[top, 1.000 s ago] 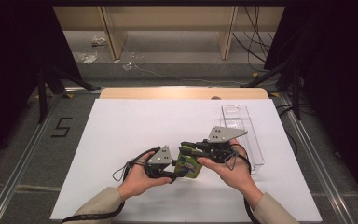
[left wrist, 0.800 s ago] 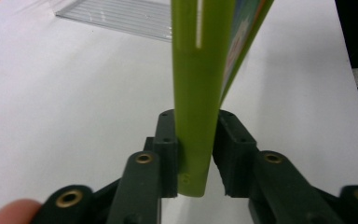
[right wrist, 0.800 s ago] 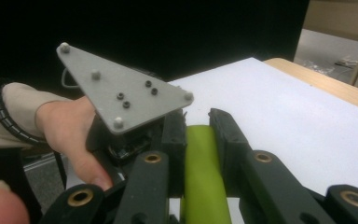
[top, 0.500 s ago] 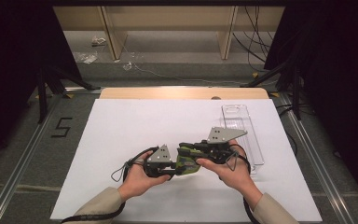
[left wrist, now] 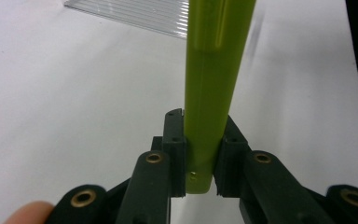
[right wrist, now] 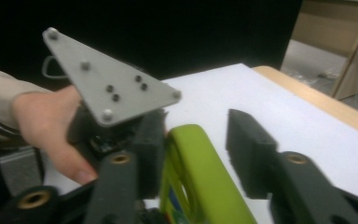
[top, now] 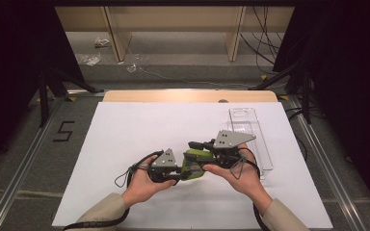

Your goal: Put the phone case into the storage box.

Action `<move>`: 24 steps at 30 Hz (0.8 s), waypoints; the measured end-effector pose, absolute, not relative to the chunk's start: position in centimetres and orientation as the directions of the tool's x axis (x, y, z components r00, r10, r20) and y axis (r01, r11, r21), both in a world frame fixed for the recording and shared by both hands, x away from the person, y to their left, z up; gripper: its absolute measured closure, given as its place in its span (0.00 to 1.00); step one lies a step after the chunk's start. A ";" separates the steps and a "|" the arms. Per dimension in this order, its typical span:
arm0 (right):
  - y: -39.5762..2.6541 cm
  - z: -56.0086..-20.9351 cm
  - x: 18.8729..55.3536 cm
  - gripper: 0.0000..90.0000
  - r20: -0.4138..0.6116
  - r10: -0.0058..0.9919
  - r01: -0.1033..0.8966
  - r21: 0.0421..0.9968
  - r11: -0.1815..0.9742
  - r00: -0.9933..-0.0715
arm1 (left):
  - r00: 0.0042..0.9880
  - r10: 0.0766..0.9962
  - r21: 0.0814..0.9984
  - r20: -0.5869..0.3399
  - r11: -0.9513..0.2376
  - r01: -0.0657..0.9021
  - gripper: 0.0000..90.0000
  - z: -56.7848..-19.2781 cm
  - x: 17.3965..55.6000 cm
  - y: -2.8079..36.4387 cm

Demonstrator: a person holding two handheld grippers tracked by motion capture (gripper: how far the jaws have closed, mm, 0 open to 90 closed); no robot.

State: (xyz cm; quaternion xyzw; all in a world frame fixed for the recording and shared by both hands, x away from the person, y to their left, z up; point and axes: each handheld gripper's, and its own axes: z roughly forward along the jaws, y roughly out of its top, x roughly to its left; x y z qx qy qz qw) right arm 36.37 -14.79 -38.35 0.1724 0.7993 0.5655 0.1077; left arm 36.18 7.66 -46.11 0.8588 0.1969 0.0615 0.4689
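Near the front edge of the worktop [top: 125, 144], right of its middle, the left hand-held gripper [top: 173, 172] and the right hand-held gripper [top: 200, 145] meet at a lime-green plastic part [top: 192, 166] held between them above the white surface. In the left gripper view the left hand-held gripper's pads pinch the end of the part from both sides. The right hand-held gripper's jaws have just been opening: one pad lies against the part, the other stands apart; a clear plastic tray [top: 250, 134] lies toward the right edge.
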 end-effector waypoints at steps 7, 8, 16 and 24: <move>-15.0 -38.7 36.7 0.17 0.005 0.486 0.148 0.955 0.258 -0.874 | 0.870 0.484 0.837 -0.093 -0.436 0.332 0.86 -46.0 36.7 8.5; -15.0 -38.8 36.7 0.17 0.010 0.503 0.156 0.956 0.247 -0.864 | 0.864 0.495 0.837 -0.093 -0.431 0.337 0.86 -46.0 36.8 8.6; -15.6 -39.8 37.3 0.08 0.049 0.572 0.194 0.961 0.197 -0.819 | 0.811 0.575 0.840 -0.104 -0.386 0.381 0.86 -46.1 37.2 9.3; -15.7 -40.7 37.2 0.04 0.064 0.591 0.210 0.960 0.183 -0.804 | 0.765 0.634 0.847 -0.114 -0.341 0.409 0.86 -45.9 37.4 9.9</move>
